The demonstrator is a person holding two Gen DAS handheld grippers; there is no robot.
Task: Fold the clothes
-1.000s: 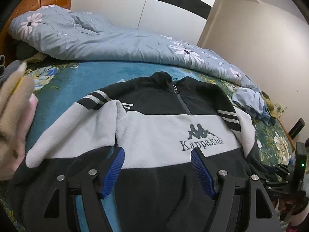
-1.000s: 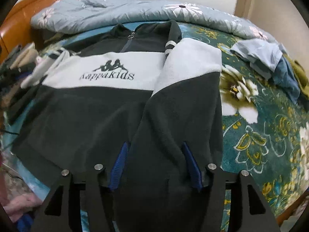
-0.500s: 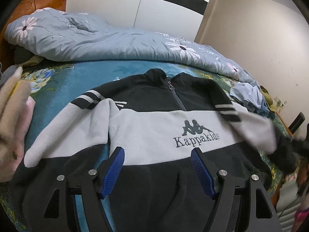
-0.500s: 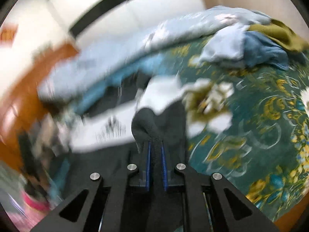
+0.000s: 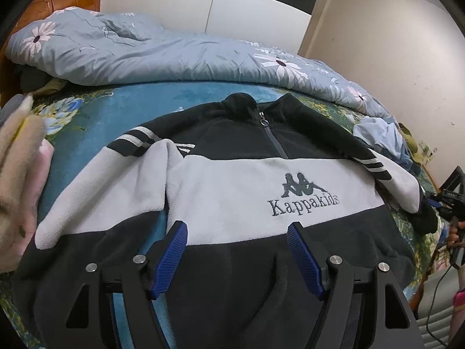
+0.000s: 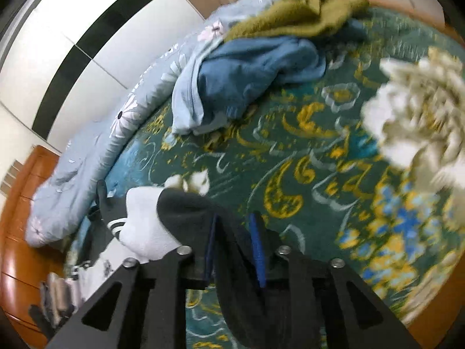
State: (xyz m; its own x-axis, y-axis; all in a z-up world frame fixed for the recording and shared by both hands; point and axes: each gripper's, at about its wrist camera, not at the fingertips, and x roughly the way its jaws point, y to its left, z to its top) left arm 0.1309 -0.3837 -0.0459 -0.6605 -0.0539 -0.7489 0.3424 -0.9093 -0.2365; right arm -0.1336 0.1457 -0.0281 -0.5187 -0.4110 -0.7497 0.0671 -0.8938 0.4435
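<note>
— What sort of room is this?

— A bedroom in someone's home. There's a bed (image 5: pixel 122 107) with a teal flowered spread, a rumpled blue duvet (image 5: pixel 151 55) with daisies, and a wooden headboard (image 5: pixel 72 1).

— Anything else?

— A tall white-and-black wardrobe (image 5: pixel 209 5) against the wall, and loose clothes (image 6: pixel 261 67) heaped on the bed.

The fleece jacket (image 5: pixel 232 192) bears embroidered "Kappakids" on its white chest band.

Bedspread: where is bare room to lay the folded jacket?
Free: teal bedspread between the jacket collar and the blue duvet; also the floral stretch below the blue and olive clothes pile. Crowded: towel stack at left.
</note>
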